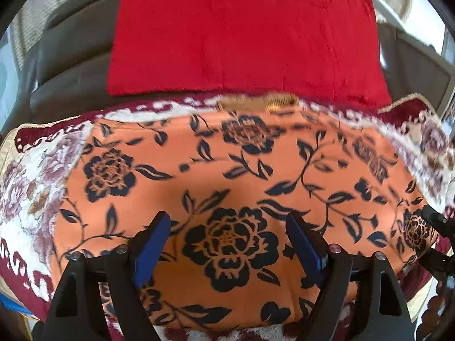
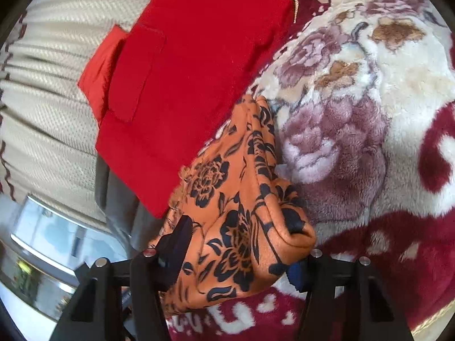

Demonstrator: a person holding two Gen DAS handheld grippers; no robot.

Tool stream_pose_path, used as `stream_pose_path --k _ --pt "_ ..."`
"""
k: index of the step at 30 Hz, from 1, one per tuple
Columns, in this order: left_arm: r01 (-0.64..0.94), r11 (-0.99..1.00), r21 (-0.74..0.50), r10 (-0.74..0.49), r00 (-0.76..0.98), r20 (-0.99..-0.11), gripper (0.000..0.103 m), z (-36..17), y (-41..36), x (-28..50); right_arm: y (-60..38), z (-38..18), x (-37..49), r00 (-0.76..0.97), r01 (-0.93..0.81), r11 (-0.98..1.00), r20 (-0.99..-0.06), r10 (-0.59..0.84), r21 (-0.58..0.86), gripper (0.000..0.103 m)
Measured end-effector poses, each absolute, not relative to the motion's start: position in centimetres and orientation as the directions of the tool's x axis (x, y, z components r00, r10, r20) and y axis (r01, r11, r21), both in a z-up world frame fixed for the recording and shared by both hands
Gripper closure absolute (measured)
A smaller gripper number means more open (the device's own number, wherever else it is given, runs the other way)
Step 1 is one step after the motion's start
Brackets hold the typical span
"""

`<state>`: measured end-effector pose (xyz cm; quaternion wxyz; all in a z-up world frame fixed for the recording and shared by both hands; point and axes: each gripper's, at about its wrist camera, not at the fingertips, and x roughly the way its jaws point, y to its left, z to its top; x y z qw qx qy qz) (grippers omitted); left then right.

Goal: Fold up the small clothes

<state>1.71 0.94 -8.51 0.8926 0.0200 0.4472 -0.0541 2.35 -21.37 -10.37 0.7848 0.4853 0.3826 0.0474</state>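
On floral plush blanket (image 1: 25,182): left tongs (image 1: 227,227) agape, empty; right tongs (image 2: 236,244) hold orange garment (image 2: 233,213).

A home living room: a plush floral blanket (image 2: 355,108), a grey sofa (image 1: 65,74), and a cream knitted throw (image 2: 51,91).

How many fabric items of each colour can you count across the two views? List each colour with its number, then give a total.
Orange with black flowers: 1, the orange floral garment
Plain red: 1, the red folded garment
Cream and maroon floral: 1, the plush blanket underneath
Beige ribbed: 1, the beige cover
Total: 4
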Motion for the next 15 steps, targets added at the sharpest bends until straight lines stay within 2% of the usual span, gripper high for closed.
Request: stream_pose_path --k 2,3,5,6,8,9,10,11,15 --pt "0.115 0.993 -0.012 -0.079 0.599 -0.797 0.019 -8.2 0.7 1.9 -21.3 -10.7 2.8 0.694 0.313 0.514 -0.562 0.450 0.799 0.037" --pt "0.114 0.993 -0.021 -0.088 0.623 -0.777 0.019 -7.7 0.8 1.6 -21.0 -10.3 3.1 0.703 0.293 0.517 -0.548 0.454 0.804 0.028" --pt "0.112 0.993 -0.022 -0.091 0.667 -0.739 0.019 -7.0 1.0 1.3 -20.3 -9.6 4.0 0.712 0.267 0.537 -0.539 0.450 0.800 0.018" --pt "0.109 0.994 -0.015 -0.084 0.666 -0.741 0.019 -7.2 1.0 1.5 -20.0 -9.7 4.7 0.702 0.271 0.548 -0.552 0.449 0.791 0.016" --pt "0.113 0.994 -0.002 -0.066 0.572 -0.817 0.019 -9.9 0.8 2.9 -19.8 -10.4 6.0 0.684 0.294 0.554 -0.576 0.448 0.779 0.018" --pt "0.125 0.992 0.003 -0.062 0.513 -0.856 0.017 -11.6 0.7 3.6 -19.6 -10.4 6.4 0.682 0.295 0.566 -0.584 0.440 0.770 0.026" --pt "0.123 0.992 -0.005 -0.073 0.556 -0.828 0.016 -11.8 1.0 3.4 -19.1 -10.0 7.2 0.667 0.290 0.598 -0.606 0.434 0.747 0.038" --pt "0.131 0.991 -0.004 -0.077 0.556 -0.828 0.017 -11.7 1.0 3.4 -18.8 -9.7 7.8 0.651 0.283 0.614 -0.618 0.441 0.737 0.085" --pt "0.117 0.988 -0.098 -0.147 0.557 -0.817 0.018 -10.3 3.3 3.4 -15.0 -2.8 10.7 0.661 0.172 0.785 -0.660 0.356 0.595 0.085"
